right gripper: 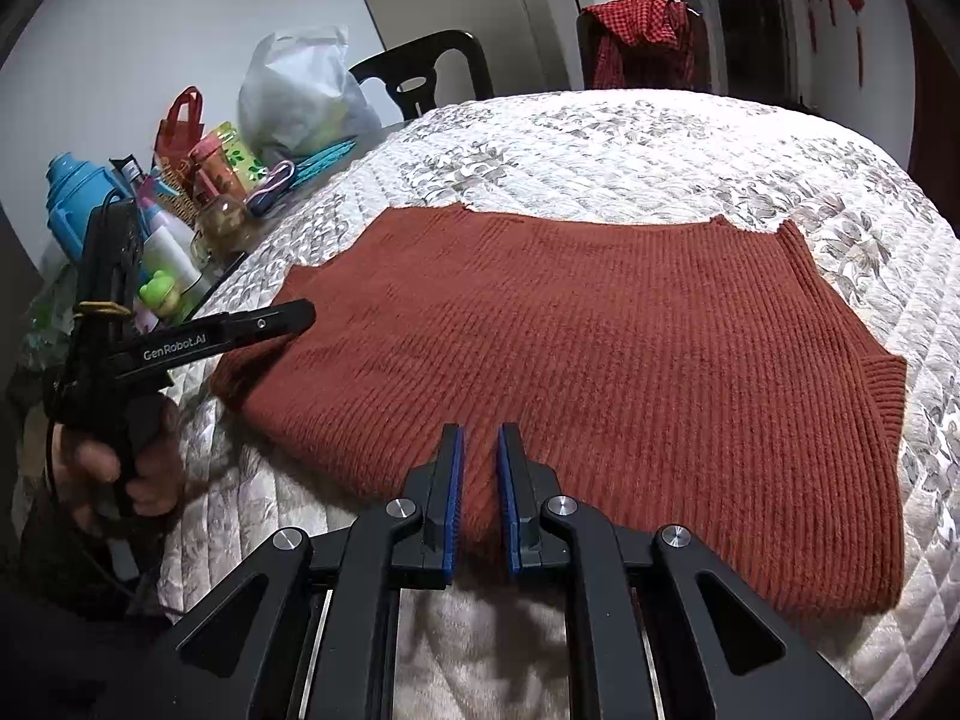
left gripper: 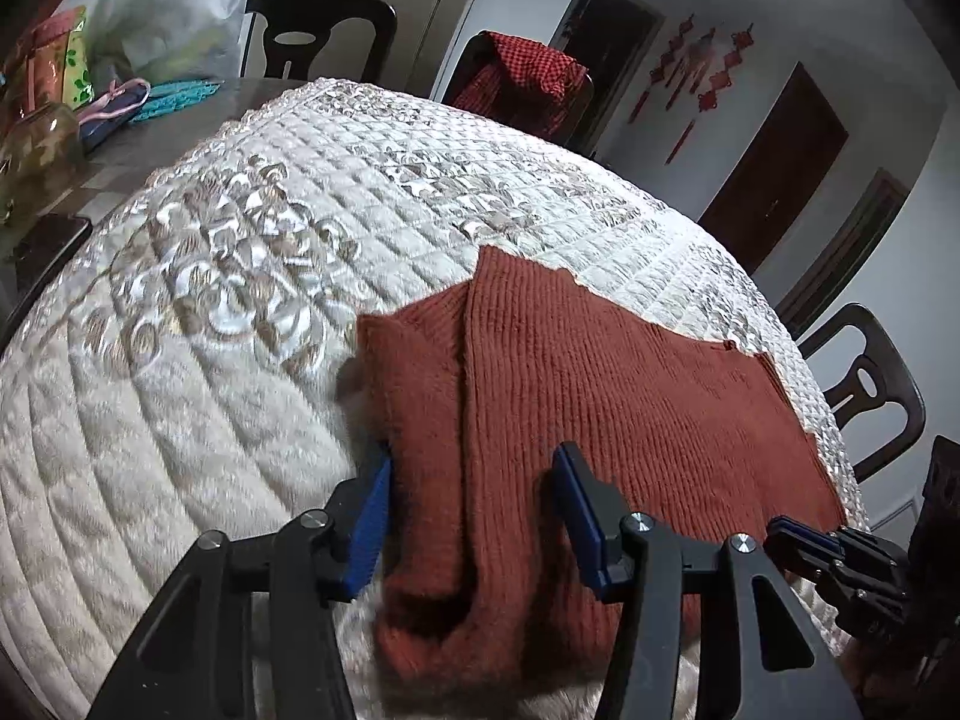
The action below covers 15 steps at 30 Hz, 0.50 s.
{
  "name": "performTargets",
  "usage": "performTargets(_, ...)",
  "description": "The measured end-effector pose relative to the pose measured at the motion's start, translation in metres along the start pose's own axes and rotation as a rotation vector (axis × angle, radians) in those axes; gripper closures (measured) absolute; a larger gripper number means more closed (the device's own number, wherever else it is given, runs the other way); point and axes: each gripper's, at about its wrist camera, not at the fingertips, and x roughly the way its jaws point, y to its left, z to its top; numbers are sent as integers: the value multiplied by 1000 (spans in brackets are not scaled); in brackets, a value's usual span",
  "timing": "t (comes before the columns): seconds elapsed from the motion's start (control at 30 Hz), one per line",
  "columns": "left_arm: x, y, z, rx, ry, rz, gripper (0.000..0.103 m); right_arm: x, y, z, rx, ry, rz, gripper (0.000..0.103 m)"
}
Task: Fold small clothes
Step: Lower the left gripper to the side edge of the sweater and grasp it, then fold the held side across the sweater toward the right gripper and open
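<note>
Right gripper fingers clamped on near hem of rust sweater. Left gripper fingers apart, astride folded left edge, over quilted counter.

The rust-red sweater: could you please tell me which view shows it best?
The right wrist view: the rust-red sweater lies spread across the quilt, every edge visible. The left wrist view shows only its folded near end, partly hidden by claw fingers.

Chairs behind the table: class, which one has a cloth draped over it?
The right-hand chair of the two, with a red checked cloth over its back; the black chair left of it is bare.
</note>
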Motion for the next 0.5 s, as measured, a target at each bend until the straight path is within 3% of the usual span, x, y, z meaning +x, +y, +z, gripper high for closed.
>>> performTargets(0.2, -7, -3, -11, 3, -2, -5, 58, 0, -3, -8, 5, 12, 25, 92)
performTargets(0.27, -6, -1, -8, -4, 1, -3, 73, -1, -3, -7, 8, 10, 29, 92)
performTargets(0.33, -5, 1, -5, -18, 16, -36, 80, -4, -3, -7, 6, 3, 28, 92)
performTargets(0.5, -20, -8, 9, -18, -25, -103, 84, -13, -12, -10, 35, -20, 18, 92)
